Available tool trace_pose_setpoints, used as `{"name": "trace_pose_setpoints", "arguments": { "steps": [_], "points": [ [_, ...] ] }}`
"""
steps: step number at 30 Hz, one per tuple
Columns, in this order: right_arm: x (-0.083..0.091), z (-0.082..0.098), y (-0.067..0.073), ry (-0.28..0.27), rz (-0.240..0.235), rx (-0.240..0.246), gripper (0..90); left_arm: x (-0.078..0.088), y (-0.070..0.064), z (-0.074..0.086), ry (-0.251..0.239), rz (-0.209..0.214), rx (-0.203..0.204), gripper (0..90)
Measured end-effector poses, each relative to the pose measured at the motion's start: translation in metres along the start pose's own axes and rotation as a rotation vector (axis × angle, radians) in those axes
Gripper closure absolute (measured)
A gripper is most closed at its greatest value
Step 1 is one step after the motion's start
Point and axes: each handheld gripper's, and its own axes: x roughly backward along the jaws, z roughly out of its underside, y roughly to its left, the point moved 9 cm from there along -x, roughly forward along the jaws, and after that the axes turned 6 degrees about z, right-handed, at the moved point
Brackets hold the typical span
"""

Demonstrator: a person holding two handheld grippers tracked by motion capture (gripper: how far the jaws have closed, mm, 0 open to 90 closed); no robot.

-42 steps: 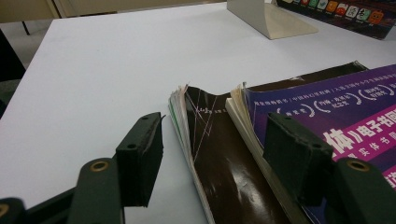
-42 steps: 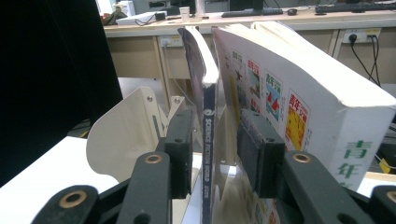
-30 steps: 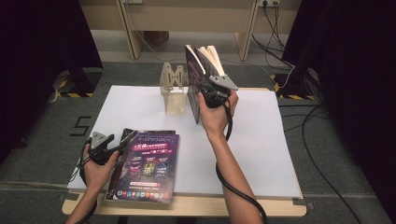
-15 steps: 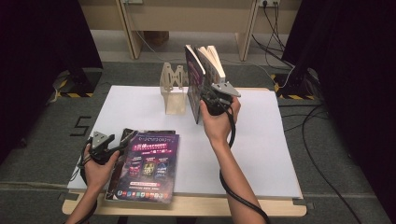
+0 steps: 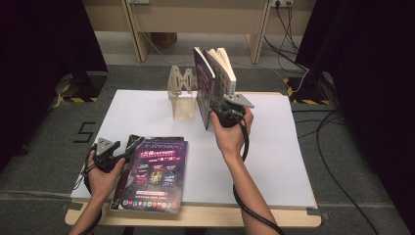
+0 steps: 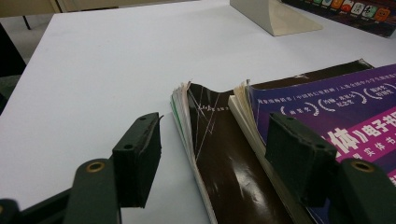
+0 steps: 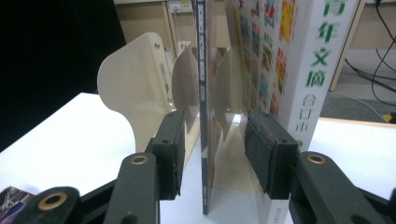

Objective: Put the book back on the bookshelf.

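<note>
Right gripper (image 7: 212, 163) has just been opening; its jaws stand wide around the thin book (image 7: 204, 116), pads clear, because the cream bookend (image 5: 182, 95) props it. Left gripper (image 6: 219, 158) waits wide by the flat purple book (image 5: 154, 174) on the table (image 5: 274, 161).

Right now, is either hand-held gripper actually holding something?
No. The right hand-held gripper stands open around the thin book; the left hand-held gripper is open over the stacked magazines.

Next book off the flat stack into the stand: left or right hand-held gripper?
Left, probably. The left hand-held gripper sits open at the corner of the brown book and purple book. The right hand-held gripper is open around the thin book upright in the bookend.
</note>
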Motion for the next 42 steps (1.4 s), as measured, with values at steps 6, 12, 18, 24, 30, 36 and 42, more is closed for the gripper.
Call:
{"name": "trace_pose_setpoints", "arguments": {
  "steps": [6,12,18,24,30,36,42],
  "points": [
    [0.0,0.009,-0.002,0.014,0.002,-0.004,58.4,0.0,0.0,0.0,0.001,0.001,0.0,35.5],
    [-0.001,0.021,-0.003,0.039,-0.004,-0.013,58.4,0.0,0.0,0.0,0.001,0.002,0.0,36.0],
    [-0.002,0.031,-0.004,0.06,-0.006,-0.008,58.4,-0.001,0.0,0.0,0.008,0.0,-0.005,36.0],
    [-0.002,0.042,-0.003,0.08,-0.011,-0.003,58.3,-0.001,-0.001,0.001,0.015,0.001,-0.012,36.0],
    [-0.004,0.05,0.001,0.099,-0.02,-0.002,58.3,-0.001,-0.001,0.001,0.016,0.005,-0.012,36.0],
    [-0.006,0.045,0.004,0.086,-0.027,-0.009,58.4,-0.002,-0.001,0.001,0.016,0.006,-0.011,36.0],
    [-0.011,-0.003,0.02,-0.038,-0.038,0.035,57.4,-0.002,-0.001,0.001,0.021,0.007,-0.014,36.1]
  ]
}}
